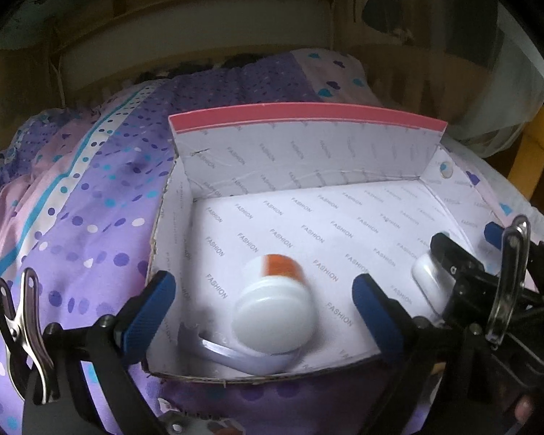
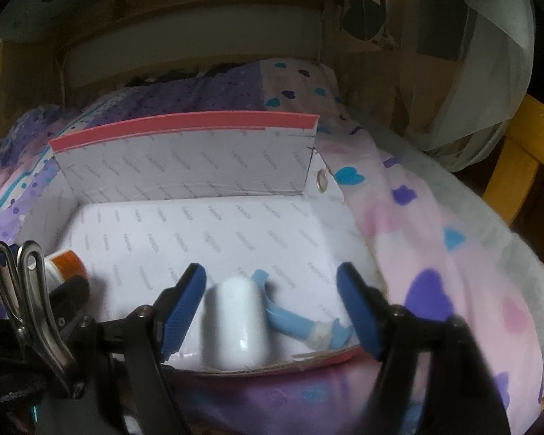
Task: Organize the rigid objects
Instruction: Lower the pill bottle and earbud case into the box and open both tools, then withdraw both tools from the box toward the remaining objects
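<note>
The shallow white cardboard box printed with grey "FASHION" lettering and edged in pink point(image 1: 308, 195) lies on the bed's purple and pink dotted bedspread point(image 1: 83, 195), apparently as the bin that gathers the loose hard items. A white plastic jar with an orange label point(image 1: 273, 304) lies on its side by the box's near edge, partly over a bent pale lilac plastic piece point(image 1: 235, 353), and is blurred between the left tongs point(image 1: 264, 311), whose blue pads are apart, so it looks just let go. Toward the near right corner, a white rounded plastic bottle point(image 2: 237, 322) sits beside a light-blue plastic handle-like piece point(image 2: 293, 320) between the right tongs point(image 2: 272, 311), likewise spread and clear of it.
</note>
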Demonstrator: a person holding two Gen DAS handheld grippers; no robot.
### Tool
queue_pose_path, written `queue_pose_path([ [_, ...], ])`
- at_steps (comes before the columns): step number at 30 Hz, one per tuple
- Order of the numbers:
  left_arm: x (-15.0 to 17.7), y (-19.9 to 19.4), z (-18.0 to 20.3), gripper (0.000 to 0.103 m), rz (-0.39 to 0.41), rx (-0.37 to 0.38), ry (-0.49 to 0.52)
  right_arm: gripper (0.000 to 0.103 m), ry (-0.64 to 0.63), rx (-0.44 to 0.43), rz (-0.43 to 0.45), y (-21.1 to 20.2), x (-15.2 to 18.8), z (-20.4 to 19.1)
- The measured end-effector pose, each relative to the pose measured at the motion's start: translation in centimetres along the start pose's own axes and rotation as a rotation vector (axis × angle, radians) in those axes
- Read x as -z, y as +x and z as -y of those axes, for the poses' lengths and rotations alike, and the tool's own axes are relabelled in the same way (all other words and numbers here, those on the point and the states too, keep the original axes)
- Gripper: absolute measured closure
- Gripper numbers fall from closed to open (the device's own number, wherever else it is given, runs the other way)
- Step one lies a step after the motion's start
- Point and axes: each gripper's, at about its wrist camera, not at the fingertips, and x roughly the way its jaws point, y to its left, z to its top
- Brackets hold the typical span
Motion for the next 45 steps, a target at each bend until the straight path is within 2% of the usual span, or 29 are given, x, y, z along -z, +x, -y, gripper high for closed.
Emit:
queue_pose_path([
  [13, 0.0, -0.6, 0.2, 0.002, 0.026, 0.027, -0.006, 0.027, -0.001, -0.002, 0.015, -0.9, 0.1, 0.5],
  [16, 0.0, -0.8, 0.2, 0.002, 0.031, 0.032, -0.008, 0.024, -0.011, 0.017, 0.033, -1.6, 0.0, 0.5],
  [28, 0.8, -3.7, 0.6, 0.002, 0.102, -0.002, 0.017, 0.021, -0.050, 0.061, 0.045, -4.1, 0.7, 0.0],
  [36, 3.3, -6.3, 0.2, 0.002, 0.088, -0.007, -0.003, 0.021, -0.024, 0.080, 0.028, -6.3, 1.9, 0.1],
  [41, 5.1, -8.1, -0.5, 0.002, 0.063, 0.000, -0.035, 0.021, -0.030, 0.062, -0.001, -8.0, 3.6, -0.6],
  [45, 6.1, -9.9, -1.2, 0.002, 0.082, 0.001, -0.056, 0.021, -0.061, 0.056, -0.009, -9.7, 5.6, -1.5],
])
